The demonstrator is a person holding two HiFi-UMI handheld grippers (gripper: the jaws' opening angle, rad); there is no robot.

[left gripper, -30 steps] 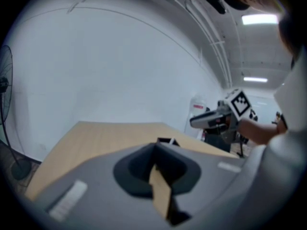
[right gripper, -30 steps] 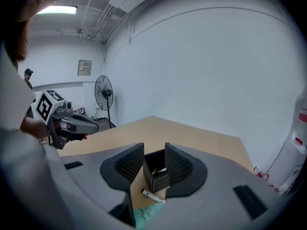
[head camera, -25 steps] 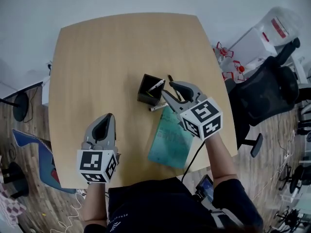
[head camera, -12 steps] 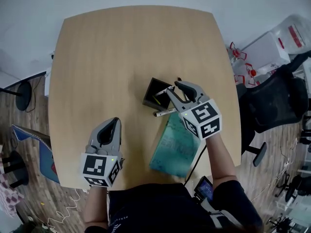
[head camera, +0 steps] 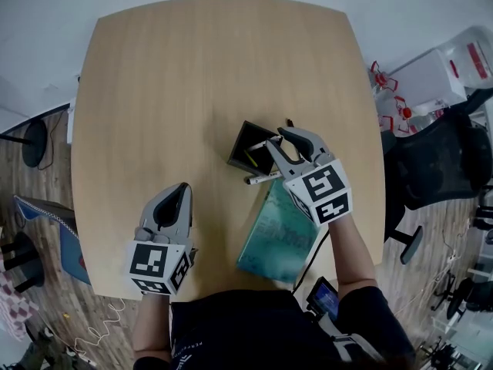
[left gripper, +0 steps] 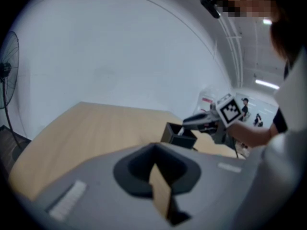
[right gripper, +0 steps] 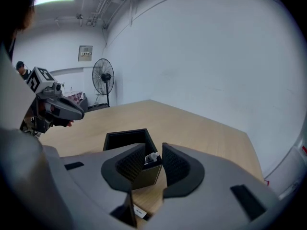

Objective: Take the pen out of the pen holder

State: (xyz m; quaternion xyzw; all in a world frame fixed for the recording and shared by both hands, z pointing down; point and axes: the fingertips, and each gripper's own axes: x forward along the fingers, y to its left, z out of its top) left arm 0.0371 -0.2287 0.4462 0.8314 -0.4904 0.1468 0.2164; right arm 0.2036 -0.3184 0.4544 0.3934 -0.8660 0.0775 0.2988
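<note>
Light wood table (head camera: 192, 75) with rounded corners fills most of the head view, with a white wall at 12 o'clock and a black office chair (head camera: 439, 160) off at 3 o'clock. The square black pen holder (head camera: 239, 142) stands a bit right of the table's middle.

The right gripper (head camera: 276, 136) comes in from the holder's 4 o'clock, angled downward, with the person's forearm trailing back toward 5 o'clock. Its jaws are closing. They sit either side of the white top of the pen (right gripper: 151, 156), which pokes up at the holder's near rim, but there's a gap on both sides, so no grip yet. The pen itself is in the holder.

Another pen (head camera: 263, 179) lies flat on the table at the holder's 5 o'clock, just beside a teal notebook (head camera: 279, 233).

The left gripper (head camera: 182, 187) is well apart at the holder's 7 o'clock, pointing toward 12 and tipped slightly down. Its jaws are together and there's nothing in them.
</note>
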